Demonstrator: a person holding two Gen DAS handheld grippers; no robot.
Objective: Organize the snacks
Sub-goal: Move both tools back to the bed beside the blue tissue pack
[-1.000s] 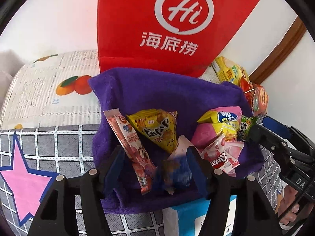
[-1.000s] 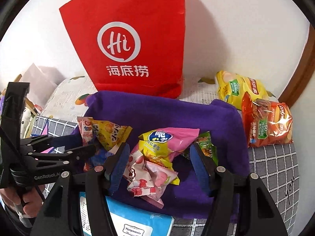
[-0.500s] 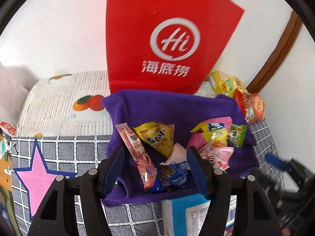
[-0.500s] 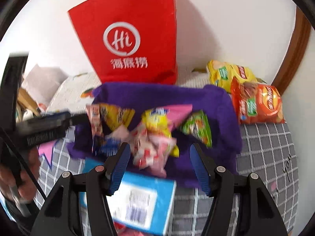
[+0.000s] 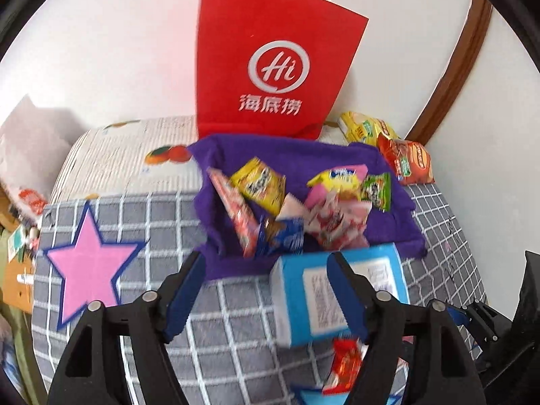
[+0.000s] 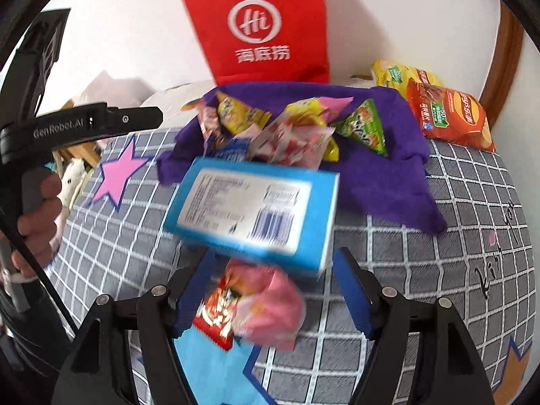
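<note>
Small snacks (image 5: 303,209) already gathered on purple cloth (image 5: 388,233). Blue box (image 6: 253,209), red-pink packet (image 6: 249,307), chip bags (image 6: 449,114) left outside. Left gripper (image 5: 266,290) and right gripper (image 6: 273,290) empty, jaws just widened.

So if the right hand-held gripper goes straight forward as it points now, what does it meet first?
Probably the pink and red snack packet lying between its open fingers, just before the blue rectangular cardboard box; blur makes depth uncertain.

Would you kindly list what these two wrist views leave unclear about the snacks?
- Blue box: label text unreadable in both views, motion blur.
- Red-and-pink packet: printing smeared in the right view; in the left, the left hand-held gripper hides part of it.
- Red paper bag: contents unseen, only its front faces the cameras.
- Small wrappers on the purple cloth: overlapping, count uncertain.
</note>
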